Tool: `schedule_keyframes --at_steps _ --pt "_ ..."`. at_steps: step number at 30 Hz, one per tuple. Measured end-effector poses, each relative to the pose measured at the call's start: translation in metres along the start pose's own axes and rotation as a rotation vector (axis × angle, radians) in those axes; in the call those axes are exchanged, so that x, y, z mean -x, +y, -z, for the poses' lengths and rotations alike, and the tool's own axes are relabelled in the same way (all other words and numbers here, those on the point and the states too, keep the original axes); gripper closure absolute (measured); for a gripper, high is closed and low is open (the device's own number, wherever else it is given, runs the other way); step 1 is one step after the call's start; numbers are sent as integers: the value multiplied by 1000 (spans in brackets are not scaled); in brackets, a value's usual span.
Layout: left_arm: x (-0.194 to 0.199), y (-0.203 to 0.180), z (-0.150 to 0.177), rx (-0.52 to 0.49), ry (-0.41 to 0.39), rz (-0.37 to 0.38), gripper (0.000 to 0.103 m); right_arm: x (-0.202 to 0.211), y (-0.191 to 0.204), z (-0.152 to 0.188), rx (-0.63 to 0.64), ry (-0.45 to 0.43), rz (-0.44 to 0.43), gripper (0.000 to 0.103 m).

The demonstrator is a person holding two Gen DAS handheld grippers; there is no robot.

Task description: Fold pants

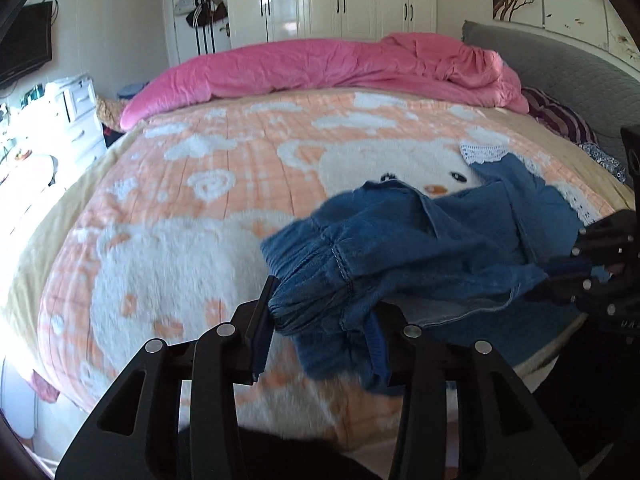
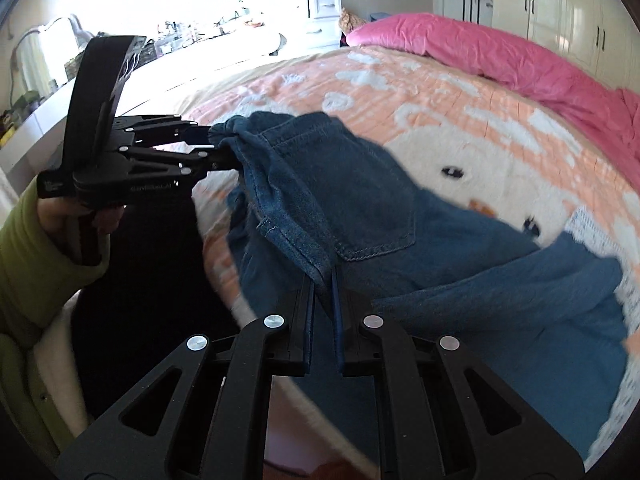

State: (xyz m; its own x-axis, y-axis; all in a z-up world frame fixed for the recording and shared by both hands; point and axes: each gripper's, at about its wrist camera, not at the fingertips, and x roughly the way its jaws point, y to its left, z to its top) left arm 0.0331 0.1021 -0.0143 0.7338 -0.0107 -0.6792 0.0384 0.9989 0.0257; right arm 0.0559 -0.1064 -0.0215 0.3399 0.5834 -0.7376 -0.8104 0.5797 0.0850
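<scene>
Above the blanket [image 1: 168,208], left gripper [image 1: 320,312] and right gripper [image 2: 325,292] each clamp the waistband of soft, limp denim pants [image 2: 360,184], best held at its corners.

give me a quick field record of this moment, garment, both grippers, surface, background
garment: blue denim pants, bunched, lace-trimmed hems
left gripper: shut on gathered waistband
right gripper: shut on a denim edge
surface: peach cartoon blanket on the bed
background: pink duvet, white wardrobe
fold: not yet made
</scene>
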Motion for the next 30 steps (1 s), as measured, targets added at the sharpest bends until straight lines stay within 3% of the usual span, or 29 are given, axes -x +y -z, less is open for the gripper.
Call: schedule_keyframes --at_steps 3,8,10,12,15,18,23,25,27,30 --pt "-3 4 7 16 40 16 61 -8 7 14 -49 15 -14 99" --pt "0 17 24 85 97 30 50 -12 17 22 -40 30 -1 97" --pt "8 19 31 78 106 4 50 -11 17 23 -55 28 -19 97" --pt "19 21 33 79 100 -32 51 -11 21 27 -44 34 -20 97" --pt "40 21 24 94 50 -28 51 -13 21 32 -46 40 -29 96" --pt "48 6 6 72 10 -3 51 -14 19 38 -76 46 -47 95" --pt "14 -36 -15 48 52 172 51 -11 20 39 -92 52 -73 85" --pt "-12 -47 -10 21 128 129 51 -7 20 41 -101 54 -83 82" --pt "-30 -49 2 -6 189 38 54 0 18 41 -122 42 -94 82" --pt "-31 -56 13 -51 166 15 54 20 7 41 -178 -11 -77 79"
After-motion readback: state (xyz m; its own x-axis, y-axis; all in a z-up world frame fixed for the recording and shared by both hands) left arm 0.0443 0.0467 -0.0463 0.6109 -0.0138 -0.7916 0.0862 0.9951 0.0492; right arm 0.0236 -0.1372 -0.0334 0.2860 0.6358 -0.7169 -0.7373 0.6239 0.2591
